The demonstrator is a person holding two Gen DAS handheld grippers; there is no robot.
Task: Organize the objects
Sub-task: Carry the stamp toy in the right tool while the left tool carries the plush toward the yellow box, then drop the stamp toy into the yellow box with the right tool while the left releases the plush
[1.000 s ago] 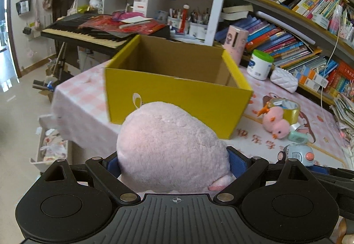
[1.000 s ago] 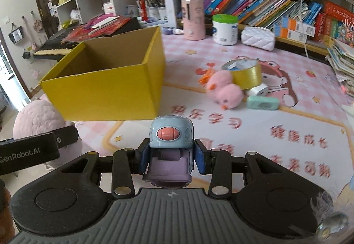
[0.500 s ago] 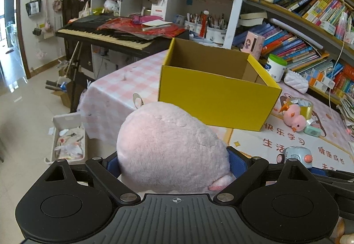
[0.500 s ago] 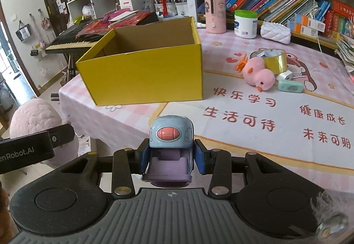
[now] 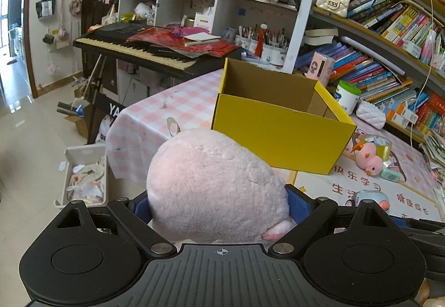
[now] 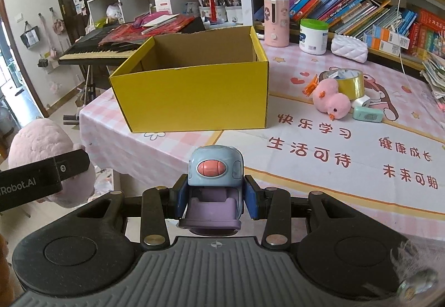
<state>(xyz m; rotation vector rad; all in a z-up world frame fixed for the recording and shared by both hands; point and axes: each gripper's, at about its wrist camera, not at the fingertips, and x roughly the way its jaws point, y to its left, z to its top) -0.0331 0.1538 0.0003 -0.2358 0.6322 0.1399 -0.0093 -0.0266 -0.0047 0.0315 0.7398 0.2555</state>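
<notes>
yellow box (image 6: 194, 95) near table edge (image 6: 91, 134), open floor (image 5: 30, 156) beyond

Soft, even daylight fills the room, brightest from the doorway (image 5: 8, 28) at far left, glaring on the floor tiles (image 5: 25, 117). Shadows stay faint. Fisheye bends the bookshelves (image 6: 361, 0); focus is sharp, corners darken.

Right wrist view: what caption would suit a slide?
Jaws grip a small blue robot toy before an open yellow box.
</notes>
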